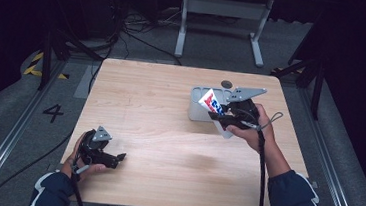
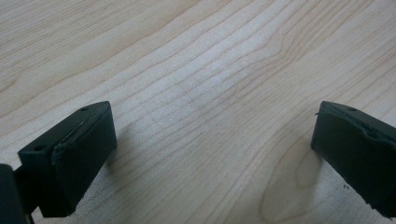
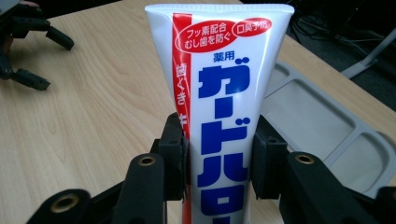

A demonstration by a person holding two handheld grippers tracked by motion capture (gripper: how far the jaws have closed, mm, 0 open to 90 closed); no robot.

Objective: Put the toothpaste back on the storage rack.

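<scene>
A white toothpaste tube with red and blue lettering stands between the jaws of my right gripper, which is shut on it. In the high view the tube hangs above the near edge of a grey compartment tray, with the right gripper held in a hand at the table's right. My left gripper rests near the front left of the wooden table, its jaws wide apart. The left gripper has only bare wood between its pads.
The grey tray has several shallow compartments and lies to the right of the tube in the right gripper view. A small dark round object sits behind the tray. Cables and a metal frame stand on the floor beyond the table.
</scene>
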